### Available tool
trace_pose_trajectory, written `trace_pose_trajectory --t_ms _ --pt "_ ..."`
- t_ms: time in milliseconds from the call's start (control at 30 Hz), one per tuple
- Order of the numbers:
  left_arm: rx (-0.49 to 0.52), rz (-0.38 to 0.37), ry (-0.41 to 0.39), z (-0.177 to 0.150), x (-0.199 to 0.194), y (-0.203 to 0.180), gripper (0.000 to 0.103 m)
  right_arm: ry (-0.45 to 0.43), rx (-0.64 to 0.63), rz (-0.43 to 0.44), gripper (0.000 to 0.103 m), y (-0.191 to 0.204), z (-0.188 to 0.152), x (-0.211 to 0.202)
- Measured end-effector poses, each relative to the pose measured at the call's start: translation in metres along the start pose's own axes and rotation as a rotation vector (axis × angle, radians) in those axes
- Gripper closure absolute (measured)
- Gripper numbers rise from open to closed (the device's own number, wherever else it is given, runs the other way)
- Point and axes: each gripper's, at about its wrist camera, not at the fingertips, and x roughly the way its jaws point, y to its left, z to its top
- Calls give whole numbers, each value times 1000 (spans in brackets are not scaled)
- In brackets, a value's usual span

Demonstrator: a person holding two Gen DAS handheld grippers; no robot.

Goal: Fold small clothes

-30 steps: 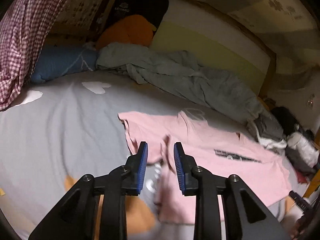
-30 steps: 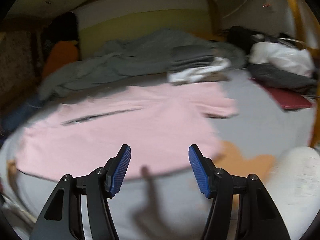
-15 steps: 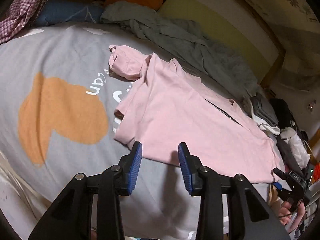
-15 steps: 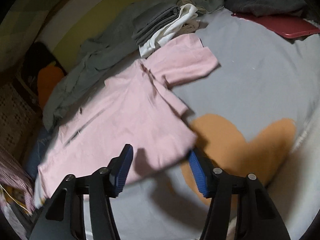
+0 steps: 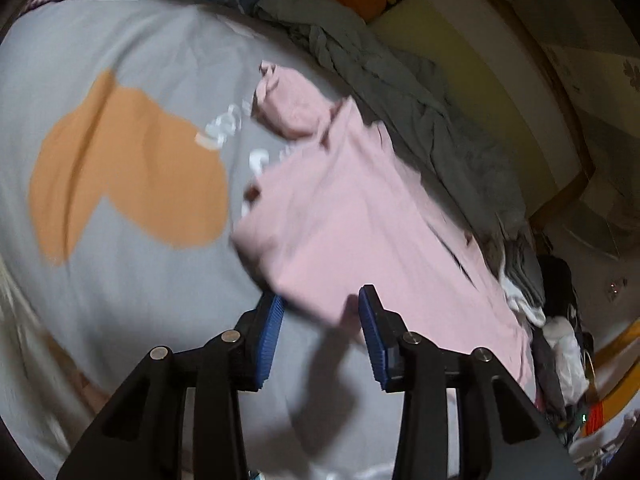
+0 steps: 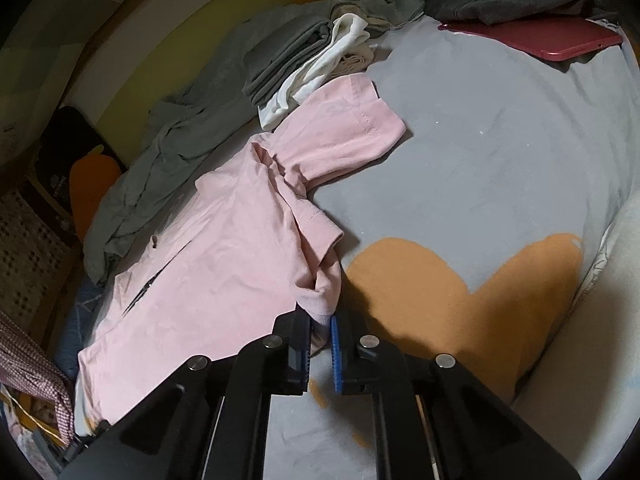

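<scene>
A pink T-shirt [image 5: 360,208] lies spread on the grey bed cover [image 5: 132,280], one sleeve bunched at its far end. My left gripper [image 5: 320,312] is at the shirt's near hem, with the hem edge lying between its blue pads [image 5: 274,320]; the pads stand apart and do not press the cloth. In the right wrist view the same shirt [image 6: 224,248] shows its other side, with a sleeve [image 6: 352,132] laid out flat. My right gripper [image 6: 320,322] is closing, its jaws pinching the shirt's lower corner between them.
The cover carries orange heart prints [image 6: 460,288]. A crumpled grey blanket [image 5: 400,92] runs along the shirt's far side. A stack of folded grey and white clothes [image 6: 304,60] and a flat red case [image 6: 560,40] lie at the back. Checked cloth [image 6: 32,360] hangs at the left.
The right gripper's jaws went from wide apart to pinched on the shirt's corner. The left gripper dropped to the hem and spread slightly. Both views rolled.
</scene>
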Motion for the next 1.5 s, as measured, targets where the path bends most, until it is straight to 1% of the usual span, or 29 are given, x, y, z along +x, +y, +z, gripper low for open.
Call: trace_pose_trajectory --t_ms 67,100,133,167,200,233,300,367,500,533,567,600,633,667,733,833,900,1000,1033,1067,1100,1133,1167,1333,1500 --pt "50 54 -57 2 3 -5 68 -11 -9 1 95 1 -1 -1" --pt "68 70 -63 1 5 -7 69 -16 -7 7 97 0 -1 -2" --pt "65 78 -73 1 4 -8 72 -21 -4 17 98 -1 0 -3" --pt "57 82 -83 0 3 -8 82 -37 4 34 100 -3 0 -6" --pt "51 71 -95 1 0 -7 100 -54 9 48 100 -4 1 -9" --pt "48 41 -106 2 -3 -5 101 -75 12 58 100 -4 1 -14" --pt "66 16 -137 4 -16 -7 101 -112 -1 60 100 -1 1 -24" --pt "68 -4 -144 5 -29 -12 101 -148 -22 60 100 5 0 -34" --pt "57 -56 -179 10 -56 -23 101 -232 -15 87 101 8 -2 -71" --pt "71 -63 -198 11 -63 -27 101 -250 -5 87 101 9 -2 -82" --pt "103 -49 -223 9 -70 -32 101 -280 -2 87 101 11 -2 -95" --pt "142 -17 -253 6 -73 -37 101 -297 -10 88 101 14 -1 -103" --pt "159 11 -269 4 -74 -40 101 -308 -25 92 101 18 1 -108" --pt "156 16 -267 4 -73 -41 101 -313 -50 91 101 24 3 -111" --pt "144 -6 -252 13 -66 -45 101 -307 -71 72 101 31 7 -110" --pt "134 7 -220 38 -50 -56 101 -280 -70 66 101 41 22 -95" --pt "141 22 -194 59 -35 -67 101 -285 -88 63 101 51 41 -81" --pt "177 10 -169 88 -6 -83 101 -298 -115 66 101 68 70 -58" --pt "185 9 -157 97 7 -88 101 -310 -139 46 101 75 78 -47" --pt "180 16 -135 107 22 -91 101 -324 -171 -5 101 85 89 -31" --pt "166 24 -114 114 36 -93 101 -320 -178 -27 101 92 96 -17" --pt "155 24 -97 121 50 -94 101 -303 -175 -31 101 97 103 -6" --pt "154 31 -85 127 64 -96 101 -276 -165 -35 101 102 112 11" --pt "158 87 -12 147 128 -100 101 -233 -189 -85 101 115 134 63" --pt "190 98 5 155 161 -106 101 -196 -204 -120 101 114 148 103"
